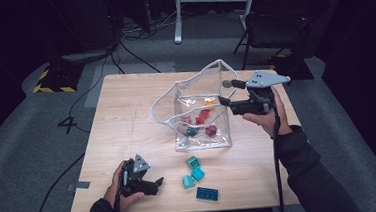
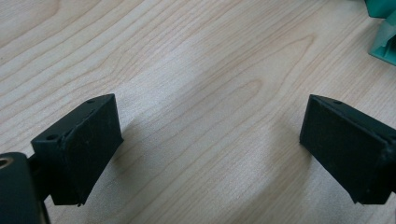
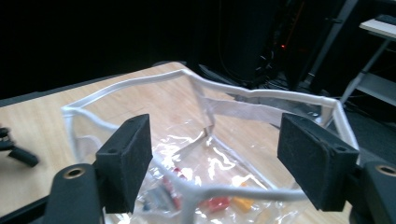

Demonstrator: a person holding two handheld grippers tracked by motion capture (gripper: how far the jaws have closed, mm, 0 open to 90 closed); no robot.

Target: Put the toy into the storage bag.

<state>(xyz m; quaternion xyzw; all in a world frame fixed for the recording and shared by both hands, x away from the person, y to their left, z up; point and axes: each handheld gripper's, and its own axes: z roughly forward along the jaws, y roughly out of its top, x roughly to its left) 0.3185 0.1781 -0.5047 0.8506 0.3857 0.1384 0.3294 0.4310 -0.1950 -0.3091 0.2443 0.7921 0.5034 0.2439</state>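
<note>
A clear bag (image 1: 196, 110) is standing on the middle of the table (image 1: 127, 120), and small blocks (image 1: 199, 122) are lying inside it. In front of the bag, four loose blocks (image 1: 196, 178) are lying close together, near the front edge.

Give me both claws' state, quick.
Left claw: open, empty, over bare table.
Right claw: open, holding nothing, at the clear bag rim.
</note>
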